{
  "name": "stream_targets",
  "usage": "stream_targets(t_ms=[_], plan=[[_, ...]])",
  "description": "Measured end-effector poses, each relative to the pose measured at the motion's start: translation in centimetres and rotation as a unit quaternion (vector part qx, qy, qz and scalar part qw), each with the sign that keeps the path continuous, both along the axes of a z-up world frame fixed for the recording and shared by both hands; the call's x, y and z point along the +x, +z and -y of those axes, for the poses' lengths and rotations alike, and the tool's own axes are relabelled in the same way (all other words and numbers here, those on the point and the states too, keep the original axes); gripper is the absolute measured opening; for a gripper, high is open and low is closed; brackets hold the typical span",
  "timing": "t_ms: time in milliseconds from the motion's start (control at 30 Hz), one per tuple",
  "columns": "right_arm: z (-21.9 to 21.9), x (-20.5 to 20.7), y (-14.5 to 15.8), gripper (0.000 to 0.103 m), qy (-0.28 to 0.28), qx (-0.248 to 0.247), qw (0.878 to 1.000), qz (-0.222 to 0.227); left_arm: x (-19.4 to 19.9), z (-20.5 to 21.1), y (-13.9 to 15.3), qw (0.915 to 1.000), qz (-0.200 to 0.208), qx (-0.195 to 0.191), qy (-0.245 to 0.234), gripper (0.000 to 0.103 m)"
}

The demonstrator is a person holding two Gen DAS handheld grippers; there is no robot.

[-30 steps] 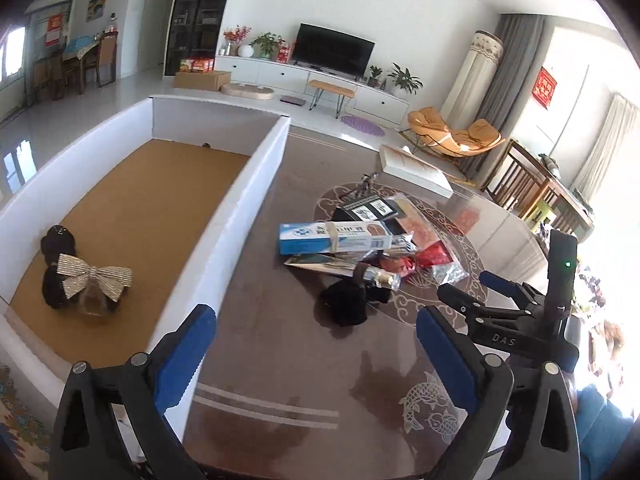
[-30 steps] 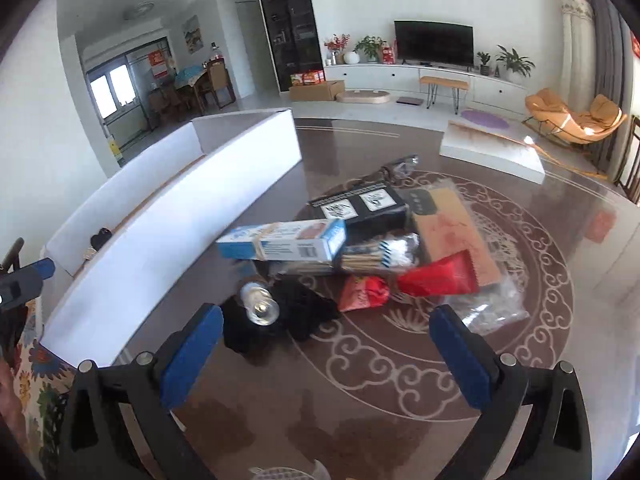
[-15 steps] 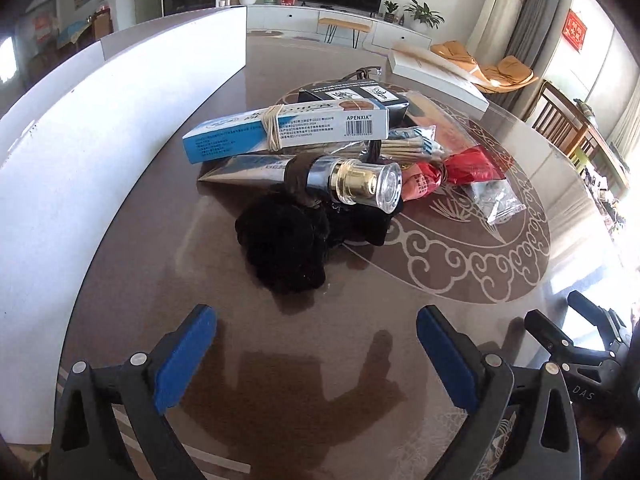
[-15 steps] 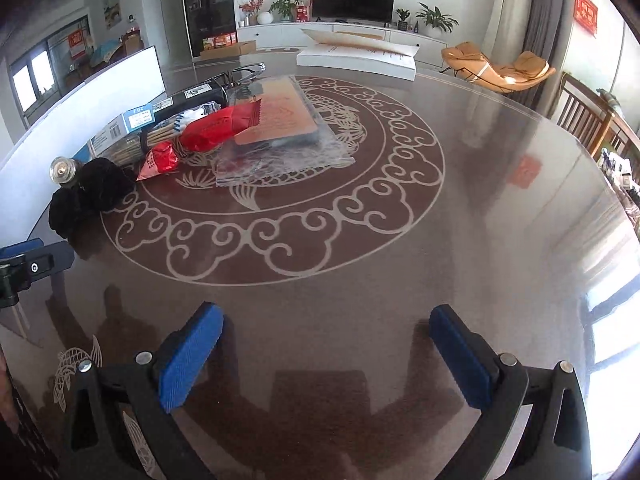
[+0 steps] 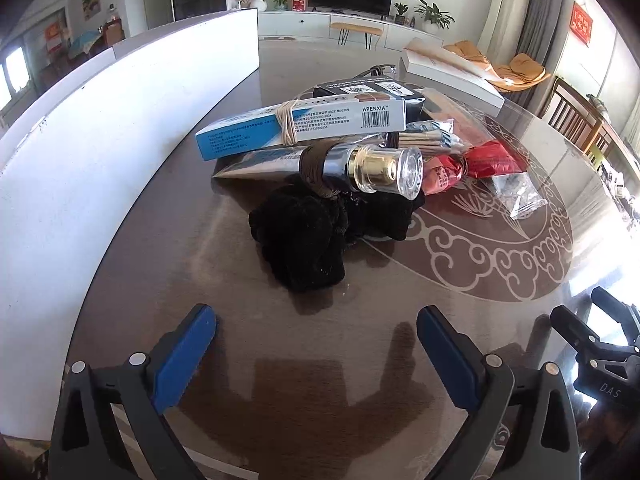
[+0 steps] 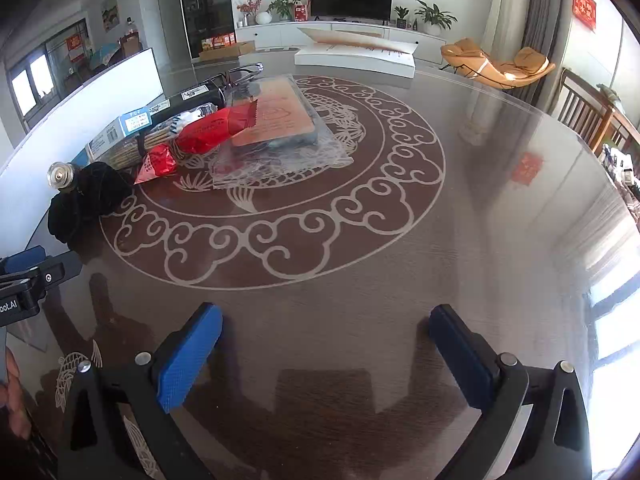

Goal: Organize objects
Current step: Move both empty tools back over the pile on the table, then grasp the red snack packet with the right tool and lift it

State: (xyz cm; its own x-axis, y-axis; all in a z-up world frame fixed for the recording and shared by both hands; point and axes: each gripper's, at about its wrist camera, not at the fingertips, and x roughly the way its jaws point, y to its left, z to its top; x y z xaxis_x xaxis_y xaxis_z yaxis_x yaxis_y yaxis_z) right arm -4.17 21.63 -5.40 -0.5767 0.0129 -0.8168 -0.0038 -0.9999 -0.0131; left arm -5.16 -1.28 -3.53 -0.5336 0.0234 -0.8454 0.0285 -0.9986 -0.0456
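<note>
— What sits before your left gripper (image 5: 316, 342)?

— Its jaws are spread, empty. Just beyond lies the fuzzy black velvet scrunchie (image 5: 304, 240); resting on its far edge is the silver tube with the gold-and-clear cap (image 5: 340, 164).

— And the right gripper (image 6: 326, 344)?

— Released too, well right of the scrunchie. Come in low and pinch only fabric, not the tube.

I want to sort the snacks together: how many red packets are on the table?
2. A large red packet lies against the clear bag; a small red packet sits nearer, beside the black cloth. Others may hide under the pile.
</note>
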Motion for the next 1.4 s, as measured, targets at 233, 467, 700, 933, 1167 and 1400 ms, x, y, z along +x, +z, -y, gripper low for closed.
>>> stream_targets(t_ms=[233, 467, 700, 933, 1167, 1400], plan=[[0.01, -0.02, 0.01, 0.103, 0.0, 0.0, 1.0, 0.0, -0.02, -0.61, -0.17, 0.9997, 0.006, -0.025, -0.006, 0.103], [0.0, 0.0, 0.03, 0.103, -0.001, 0.0, 1.0, 0.0, -0.05, -0.61, -0.17, 0.9997, 0.005, -0.025, -0.006, 0.103], [-0.01, -0.02, 0.04, 0.103, -0.001, 0.0, 1.0, -0.001, -0.04, -0.59, -0.18, 0.9997, 0.005, -0.025, -0.006, 0.103], [0.01, -0.01, 0.07, 0.103, -0.001, 0.0, 1.0, -0.001, -0.02, -0.58, -0.17, 0.9997, 0.005, -0.025, -0.006, 0.103], [0.0, -0.02, 0.07, 0.103, -0.002, 0.0, 1.0, -0.001, -0.11, -0.49, -0.12, 0.9997, 0.005, -0.025, -0.005, 0.103], [0.0, -0.04, 0.09, 0.103, -0.001, 0.0, 1.0, -0.001, -0.06, -0.51, -0.17, 0.9997, 0.005, -0.024, -0.005, 0.103]])
